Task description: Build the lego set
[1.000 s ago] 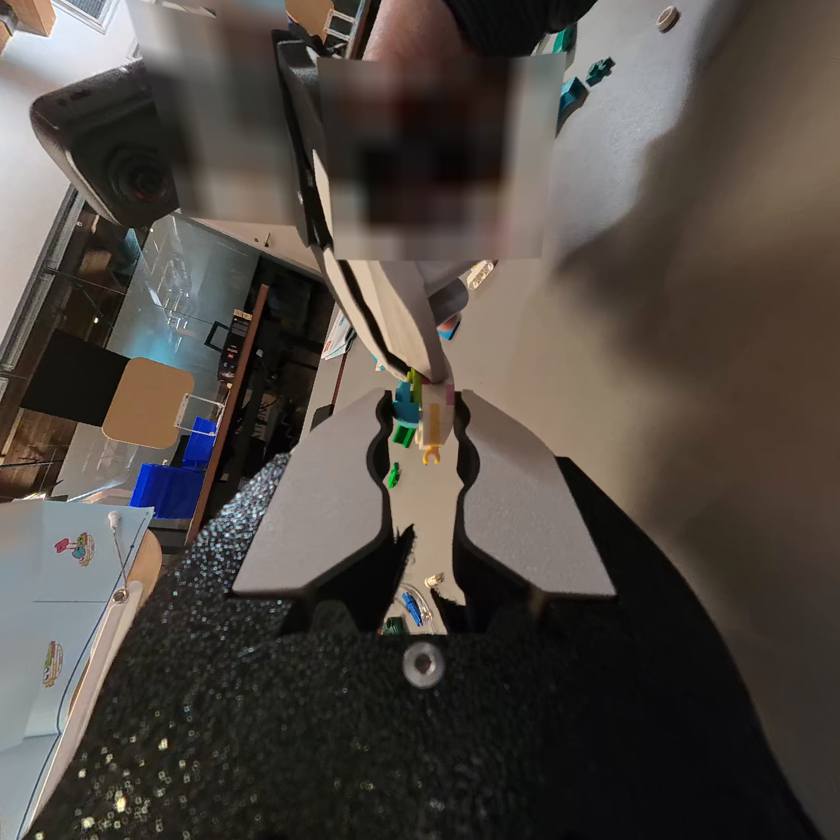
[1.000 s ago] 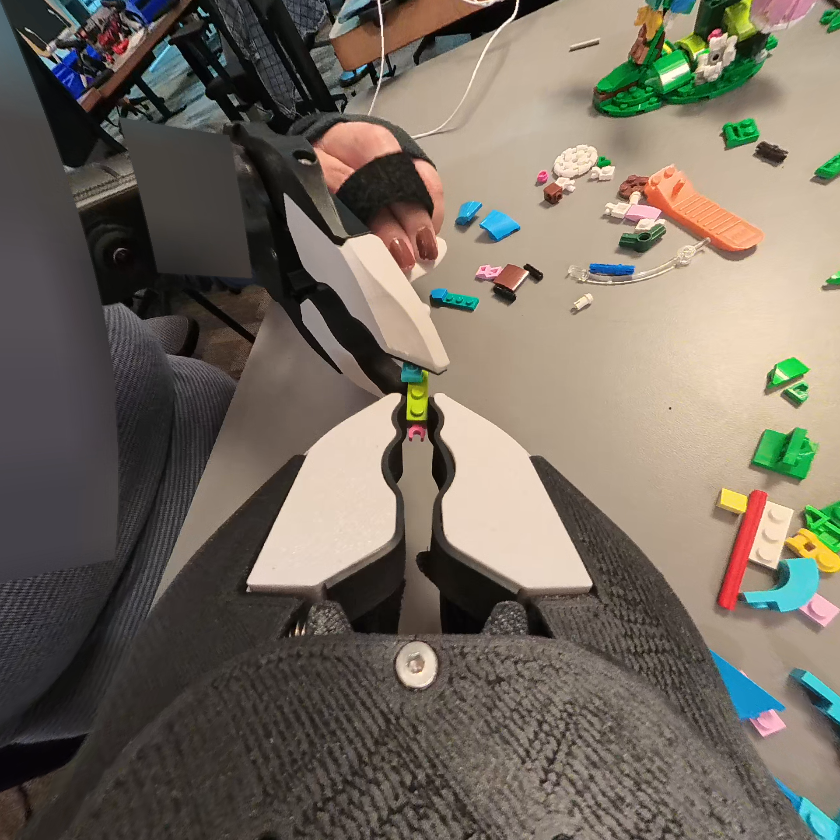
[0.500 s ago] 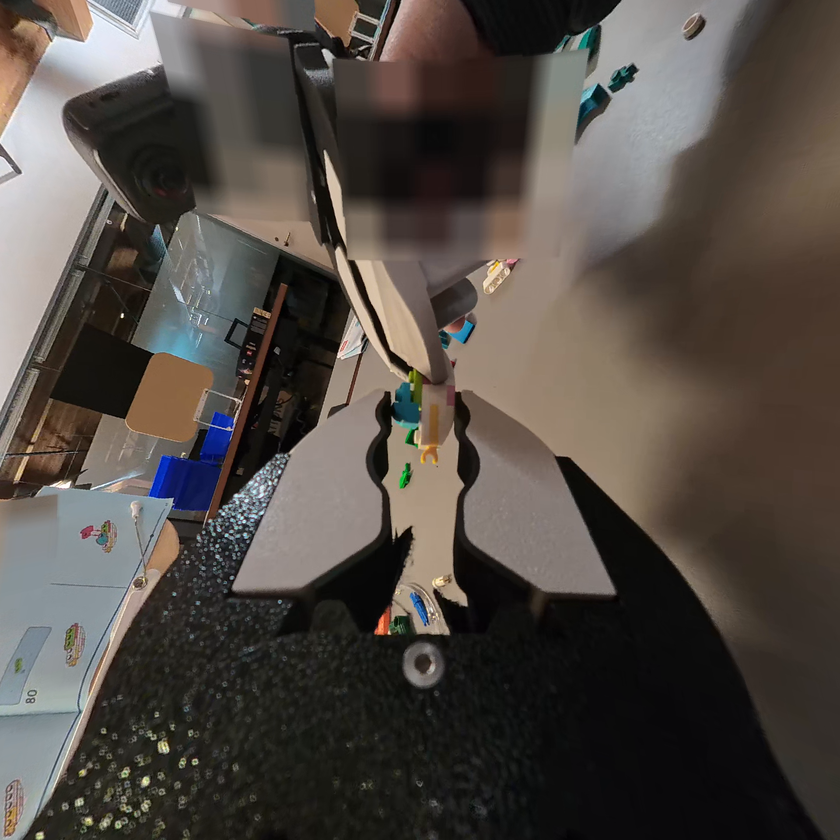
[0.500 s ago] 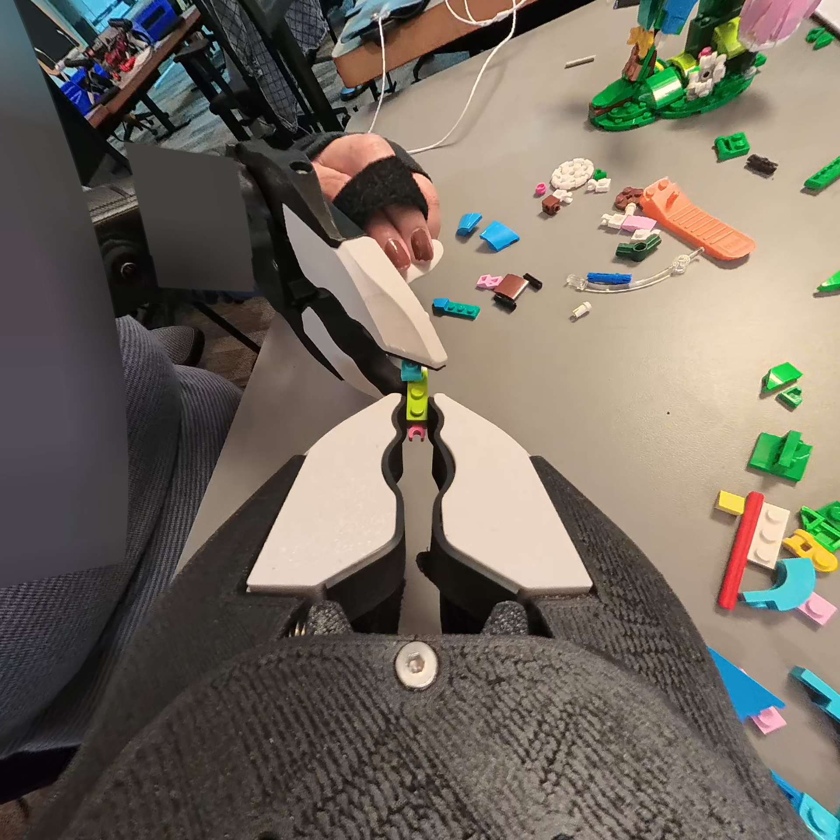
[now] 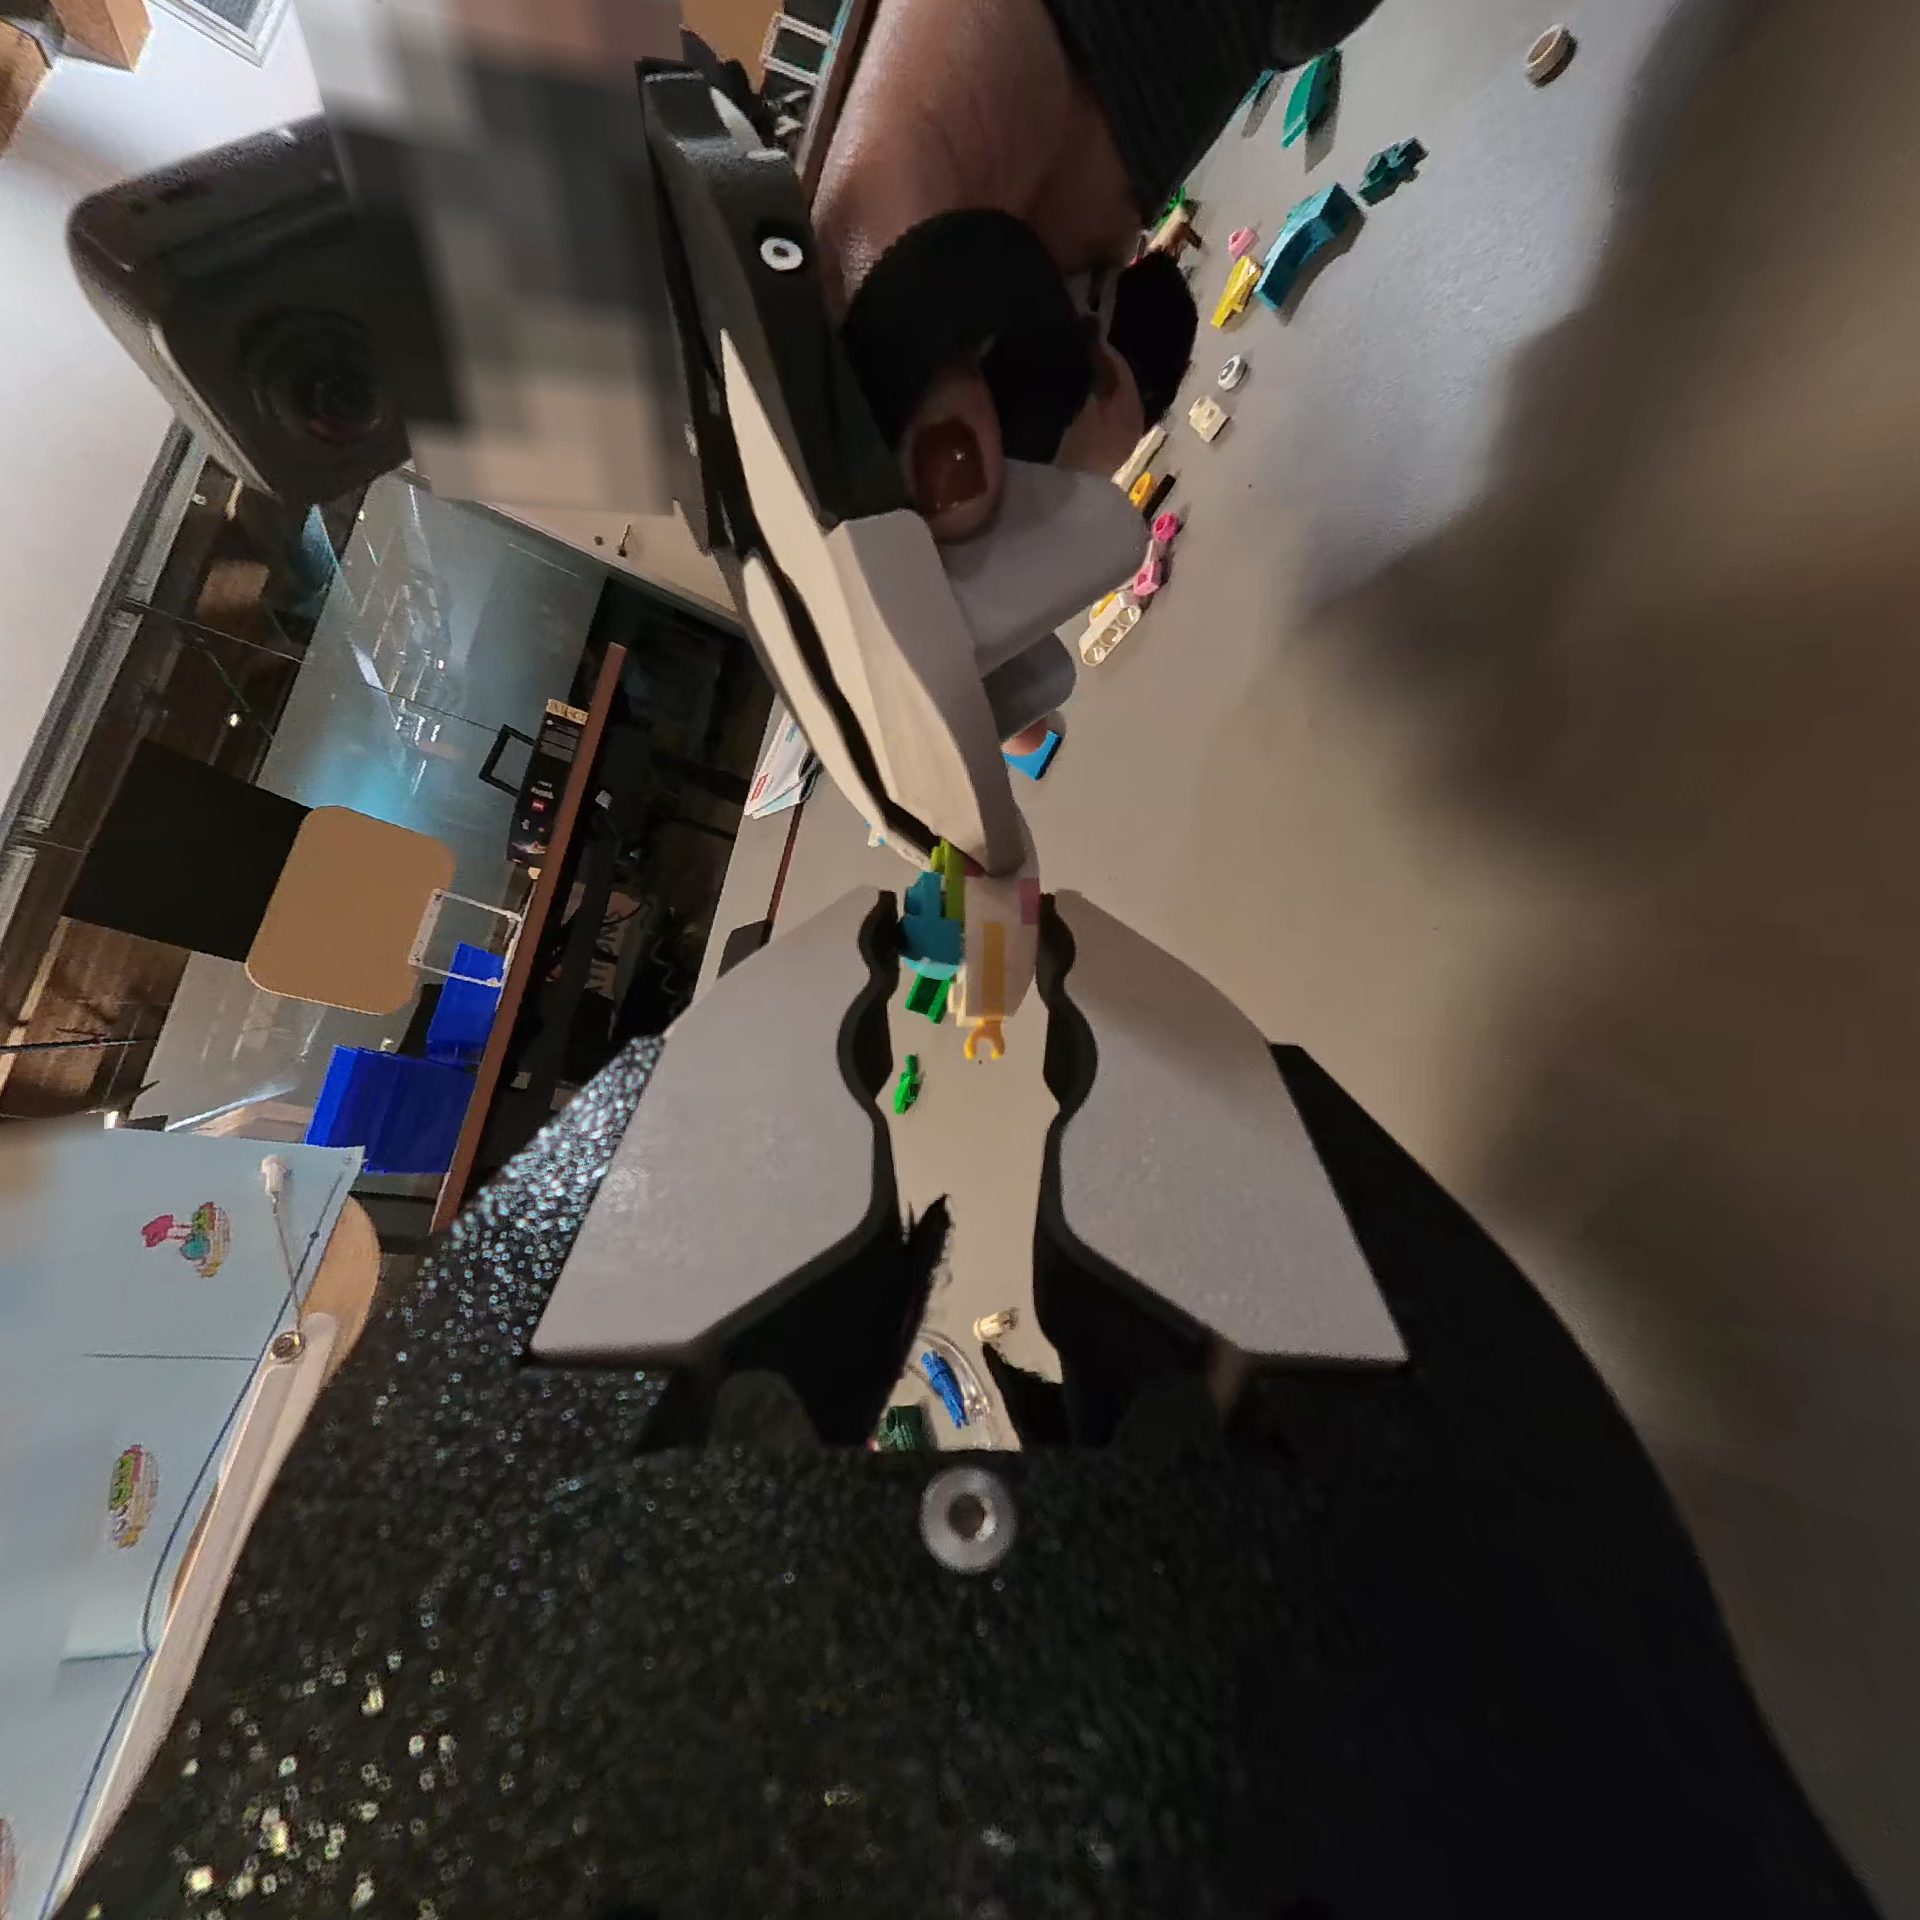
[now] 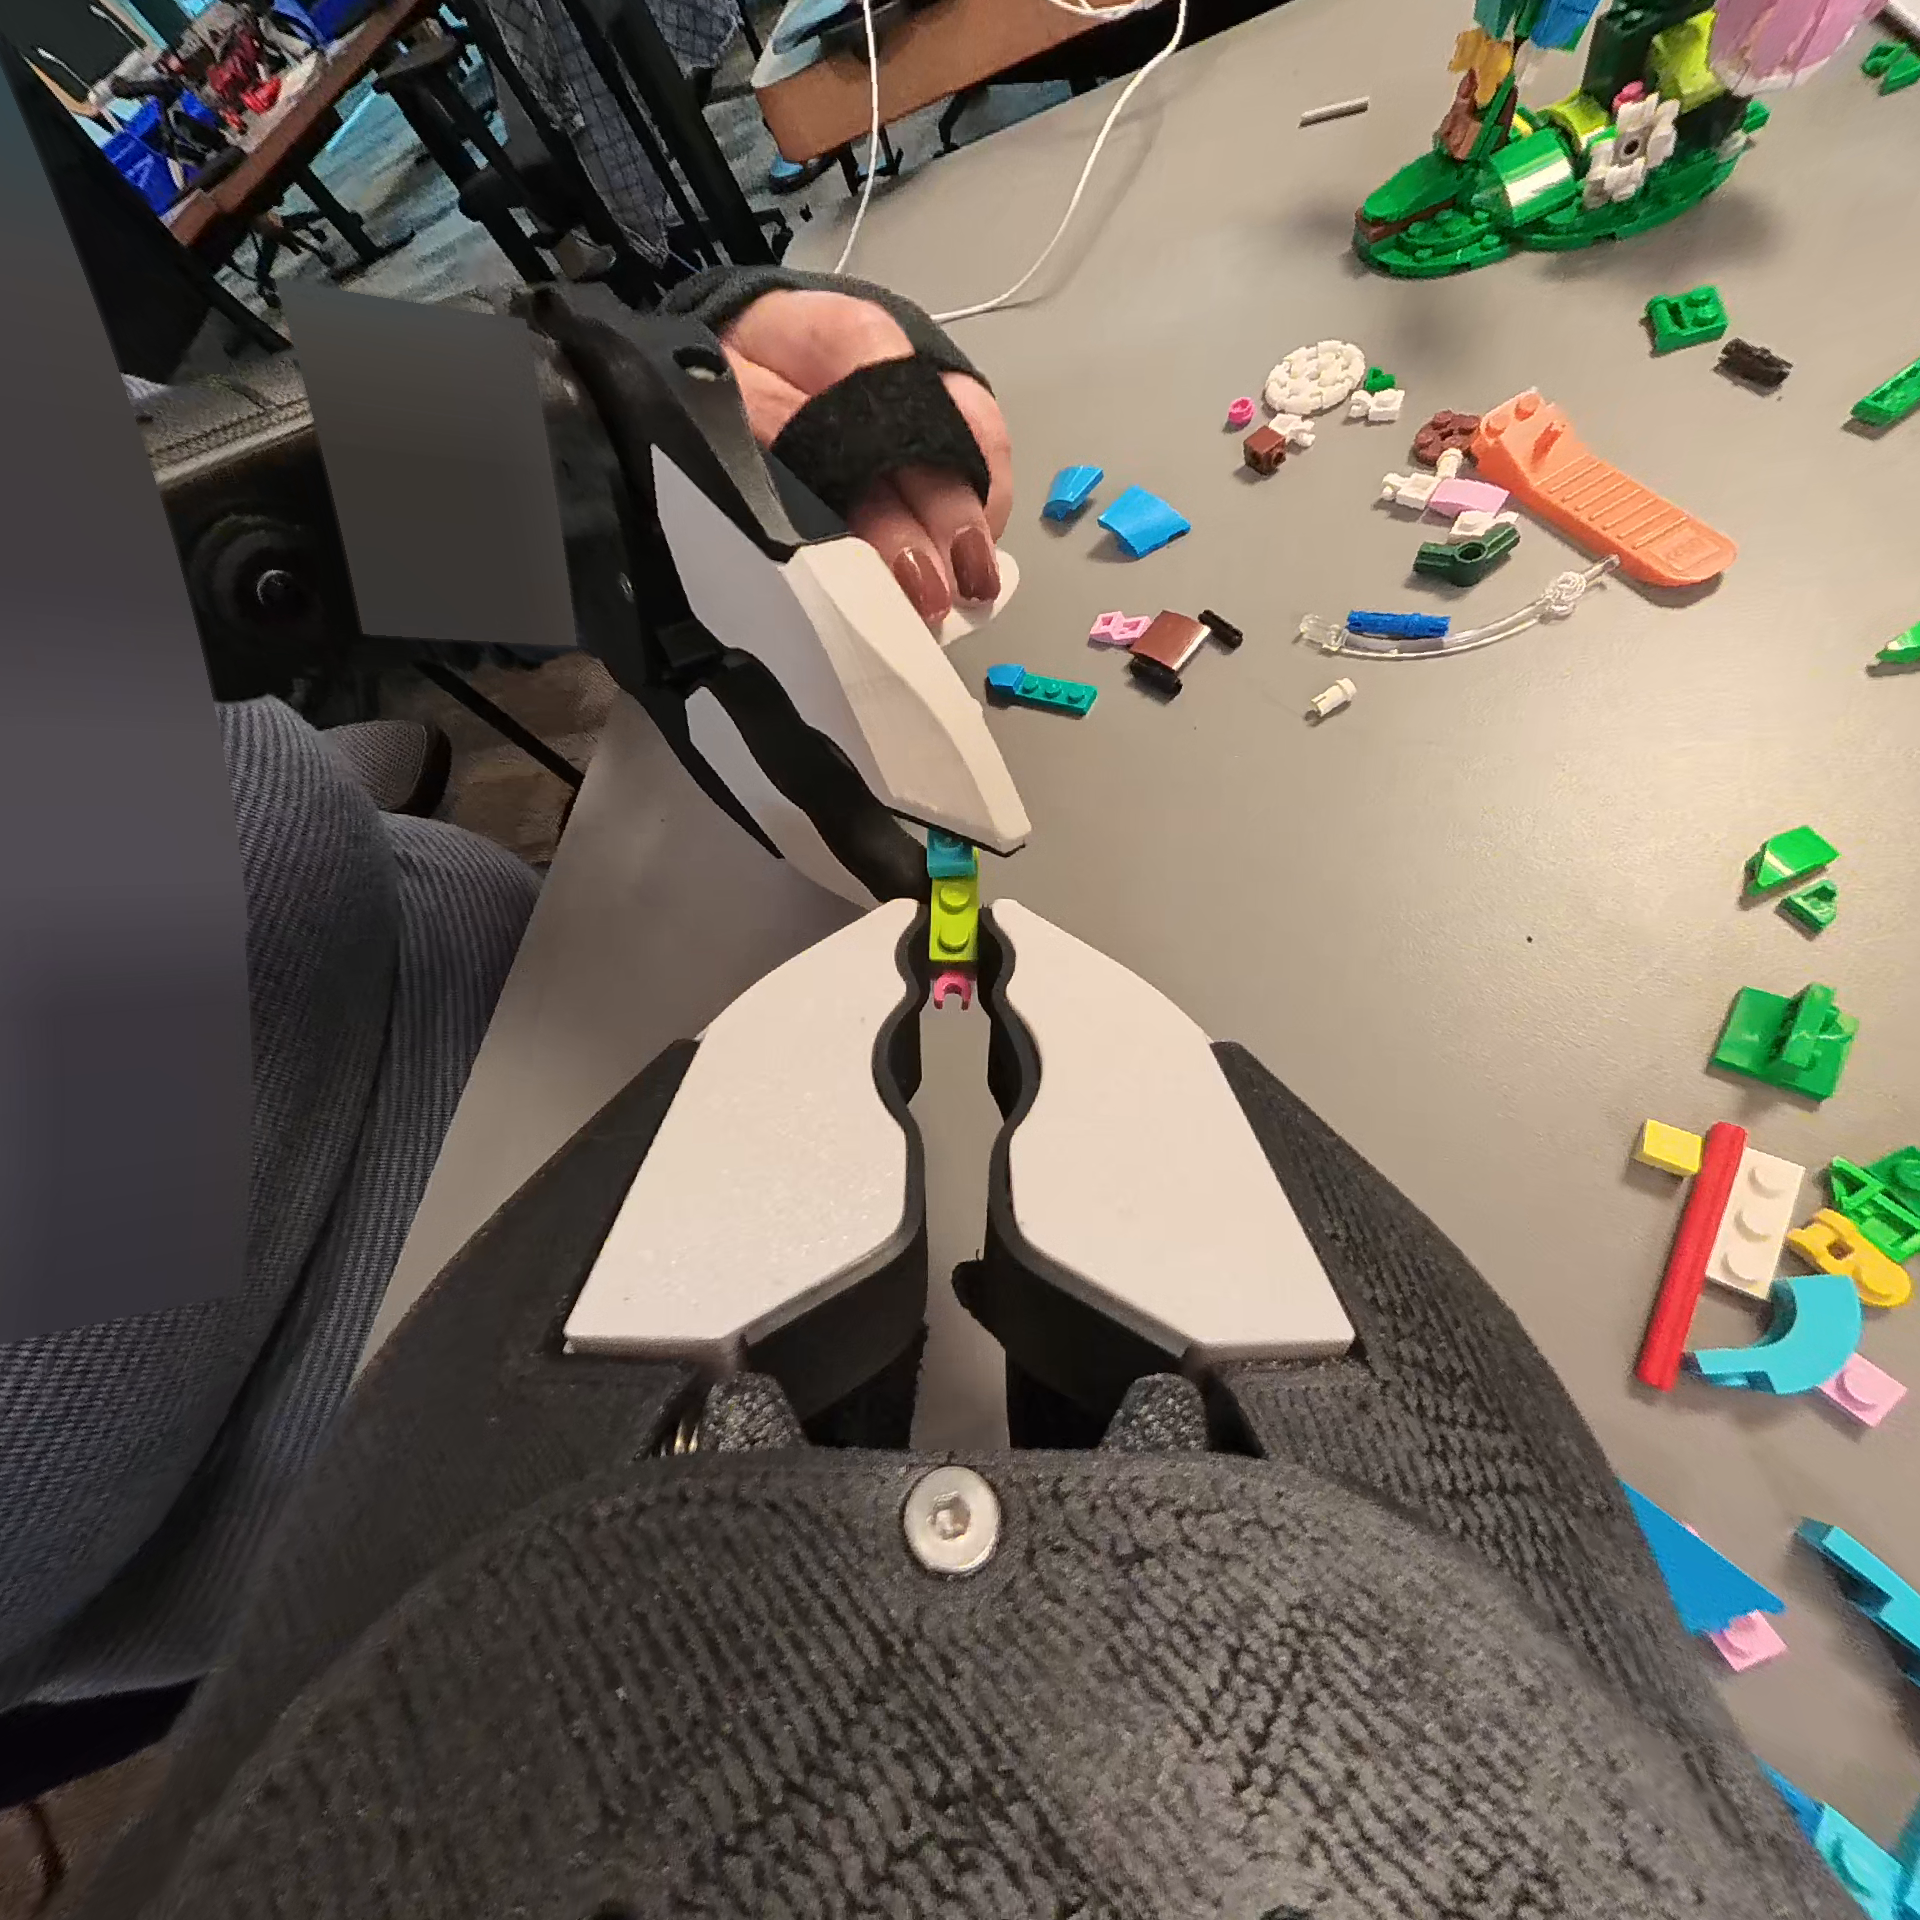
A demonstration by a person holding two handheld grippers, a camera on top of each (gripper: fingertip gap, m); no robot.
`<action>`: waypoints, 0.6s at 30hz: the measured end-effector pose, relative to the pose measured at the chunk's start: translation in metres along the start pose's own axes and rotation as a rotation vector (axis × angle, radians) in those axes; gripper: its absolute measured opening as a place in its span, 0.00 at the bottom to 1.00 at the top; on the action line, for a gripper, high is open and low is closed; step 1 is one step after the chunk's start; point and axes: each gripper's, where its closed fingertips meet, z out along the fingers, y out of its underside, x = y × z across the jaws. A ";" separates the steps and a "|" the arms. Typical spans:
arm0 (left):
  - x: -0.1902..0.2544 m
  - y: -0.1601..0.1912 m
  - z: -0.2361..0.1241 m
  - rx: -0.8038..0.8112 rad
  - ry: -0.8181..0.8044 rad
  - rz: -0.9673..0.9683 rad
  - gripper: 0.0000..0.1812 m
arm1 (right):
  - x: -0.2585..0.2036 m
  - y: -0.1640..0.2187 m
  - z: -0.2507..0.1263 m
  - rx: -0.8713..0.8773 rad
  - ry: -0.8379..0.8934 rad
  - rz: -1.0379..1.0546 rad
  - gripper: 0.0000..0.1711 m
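Left wrist view: left gripper [image 5: 961,920] closed on a small lego stack [image 5: 971,951], held in the air above the worktop [image 5: 1455,831]; right gripper's tip touching the stack from above.

Right wrist view: right gripper [image 6: 954,914] closed on the stack's lime plate [image 6: 953,916], teal piece [image 6: 950,857] under the other gripper's tip. Probably joining two sub-parts. Next: pressing straight together, firmly, without twisting.

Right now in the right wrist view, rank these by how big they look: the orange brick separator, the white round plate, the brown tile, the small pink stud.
1. orange brick separator
2. white round plate
3. brown tile
4. small pink stud

All lie similarly far away, so the order seems safe.
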 end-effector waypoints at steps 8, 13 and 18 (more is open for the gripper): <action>0.000 -0.003 -0.004 -0.002 0.016 0.008 0.14 | -0.005 0.000 0.001 0.012 -0.047 0.035 0.04; 0.006 -0.001 -0.005 0.027 0.096 -0.085 0.14 | -0.005 0.003 0.005 -0.002 -0.048 0.016 0.04; 0.012 0.001 -0.006 0.019 0.172 -0.130 0.14 | -0.005 0.008 0.009 -0.048 -0.012 -0.059 0.04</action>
